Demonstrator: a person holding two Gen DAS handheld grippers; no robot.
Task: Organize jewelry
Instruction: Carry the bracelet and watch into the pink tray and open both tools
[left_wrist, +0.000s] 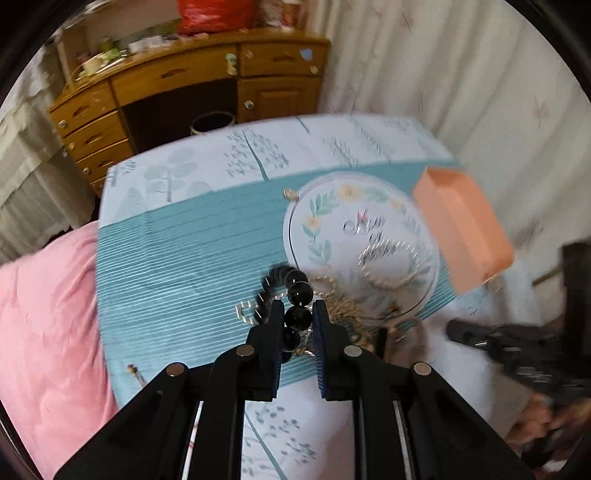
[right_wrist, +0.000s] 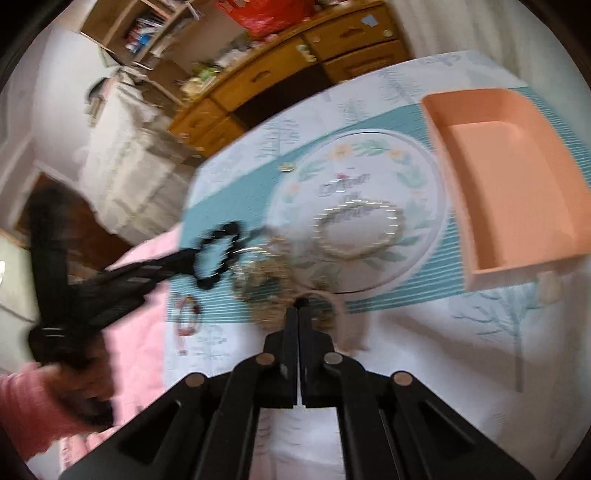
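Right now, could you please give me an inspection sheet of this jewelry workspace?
Surface: table cloth, teal stripes with tree print; pink blanket beside it.
Job's things: black bead bracelet; pearl bracelet on the round floral plate; gold chain tangle at the plate's edge; empty orange box.
Clutter: small red-and-white item, blurred.
Grippers: left gripper shut on the black bead bracelet; right gripper shut over the chain tangle, any hold unclear.
Cables: nothing seen.
Surroundings: wooden dresser, curtain.
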